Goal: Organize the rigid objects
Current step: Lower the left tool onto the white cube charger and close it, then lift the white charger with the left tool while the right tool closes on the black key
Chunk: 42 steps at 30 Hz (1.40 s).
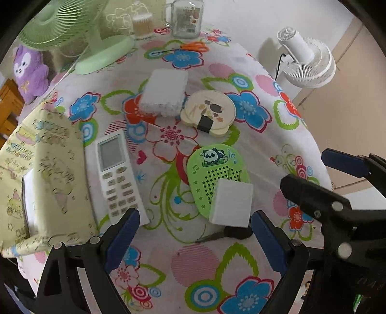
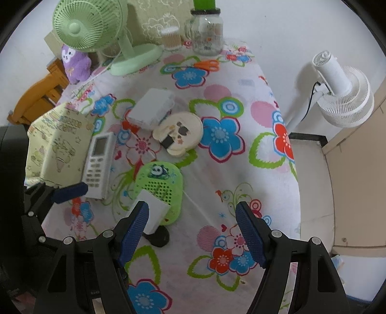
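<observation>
My left gripper point(image 1: 195, 231) hangs open over the flowered tablecloth with nothing between its blue pads. Just beyond its right finger a white block point(image 1: 231, 205) lies on a green perforated panda paddle point(image 1: 217, 169), whose black handle point(image 1: 235, 233) pokes out underneath. A white remote point(image 1: 115, 174) lies beyond the left finger. Farther back are a white box point(image 1: 166, 91) and a beige panda disc point(image 1: 210, 111). My right gripper point(image 2: 193, 229) is open too, over bare cloth, its left finger beside the white block point(image 2: 154, 212) and green paddle point(image 2: 161, 183). It shows in the left wrist view as well point(image 1: 305, 167).
A yellow patterned box point(image 1: 48, 169) stands at the left beside the remote. At the back are a green desk fan point(image 1: 96, 55), a glass jar point(image 1: 187, 21), a swab tub point(image 1: 143, 25) and orange scissors point(image 1: 193, 47). A white floor fan point(image 2: 342, 96) stands past the table's right edge.
</observation>
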### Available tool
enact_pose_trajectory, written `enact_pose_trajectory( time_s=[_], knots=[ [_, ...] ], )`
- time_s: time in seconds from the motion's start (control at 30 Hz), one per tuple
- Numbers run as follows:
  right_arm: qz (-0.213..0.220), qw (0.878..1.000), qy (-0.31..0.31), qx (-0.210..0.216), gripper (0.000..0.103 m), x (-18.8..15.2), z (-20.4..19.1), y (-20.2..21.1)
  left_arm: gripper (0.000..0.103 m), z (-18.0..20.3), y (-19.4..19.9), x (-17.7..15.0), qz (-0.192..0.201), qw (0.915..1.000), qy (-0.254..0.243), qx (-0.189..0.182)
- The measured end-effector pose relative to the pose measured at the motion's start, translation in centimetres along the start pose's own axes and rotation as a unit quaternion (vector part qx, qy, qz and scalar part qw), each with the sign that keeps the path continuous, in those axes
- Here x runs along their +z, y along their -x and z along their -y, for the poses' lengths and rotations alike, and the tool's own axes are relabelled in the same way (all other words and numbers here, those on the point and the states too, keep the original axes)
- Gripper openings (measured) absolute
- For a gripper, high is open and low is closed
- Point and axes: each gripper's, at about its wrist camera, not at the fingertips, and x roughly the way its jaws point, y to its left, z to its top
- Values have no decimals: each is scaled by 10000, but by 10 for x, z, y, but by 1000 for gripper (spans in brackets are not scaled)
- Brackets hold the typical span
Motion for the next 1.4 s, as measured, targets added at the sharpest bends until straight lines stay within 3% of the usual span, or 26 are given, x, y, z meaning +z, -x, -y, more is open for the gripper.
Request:
enact_pose_trajectory(
  time_s=[0.37,0.7,0.83,0.9,1.4],
  knots=[
    [-250,9992,-304,13,77,-8,24,-25,88,19,-32,10,-275,9993,-241,-80],
    [-371,9985,-393,87,77,-9,28,-35,65,23,-42,14,-495,9985,-206,-141],
    [-397,9983,-407,113,77,-7,29,-38,57,26,-40,14,-416,9988,-242,-109],
    [-394,9981,-450,151,77,-6,29,-38,41,27,-38,15,-340,9991,-259,-57],
    [-343,9986,-372,166,77,-3,8,-32,41,11,-21,5,-165,9992,-333,-154]
  ],
)
